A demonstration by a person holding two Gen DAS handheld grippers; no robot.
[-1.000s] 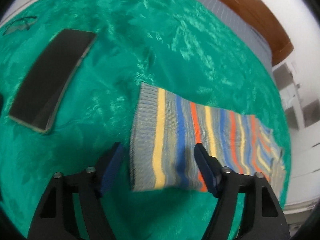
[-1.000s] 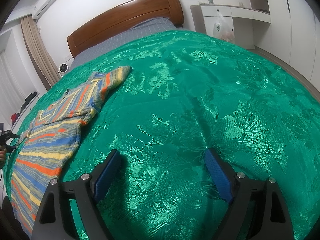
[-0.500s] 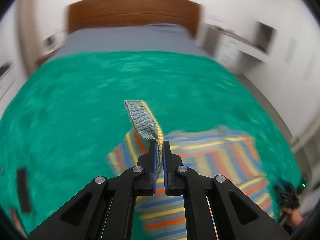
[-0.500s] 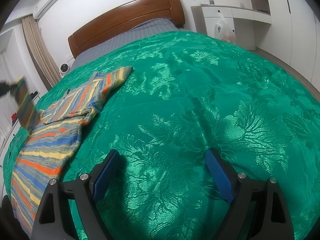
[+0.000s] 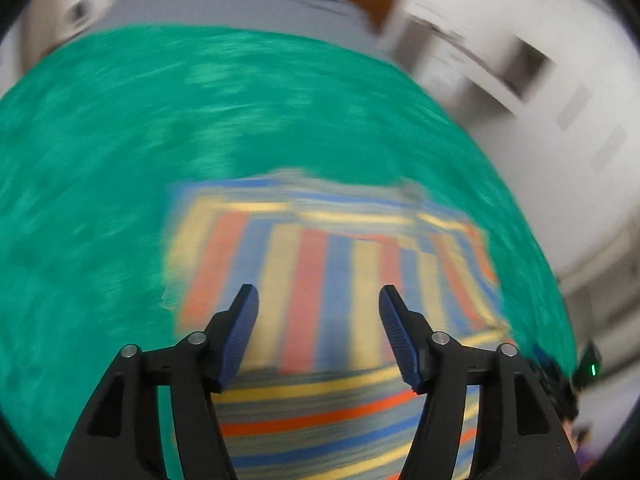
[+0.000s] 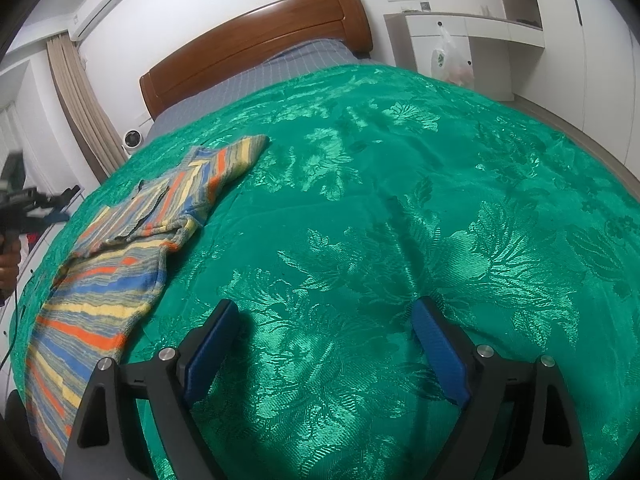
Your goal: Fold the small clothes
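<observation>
A small striped knit sweater (image 6: 120, 264), in blue, orange, yellow and grey, lies on the green bedspread (image 6: 400, 200) at the left of the right wrist view. One sleeve lies folded across its body and the other sleeve stretches toward the headboard. In the blurred left wrist view the sweater (image 5: 328, 280) lies right below my left gripper (image 5: 318, 300), which is open and empty. The left gripper also shows at the far left of the right wrist view (image 6: 36, 204). My right gripper (image 6: 324, 340) is open and empty over bare bedspread, to the right of the sweater.
A wooden headboard (image 6: 256, 48) and grey sheet (image 6: 256, 84) lie at the far end of the bed. White cabinets with a hanging plastic bag (image 6: 444, 56) stand at the right. Curtains (image 6: 80, 100) hang at the left.
My left gripper closed on the sleeve cuff, lifted it over the sweater's body, then opened and let it go. The sleeve now lies folded on the body. The right gripper has barely moved.
</observation>
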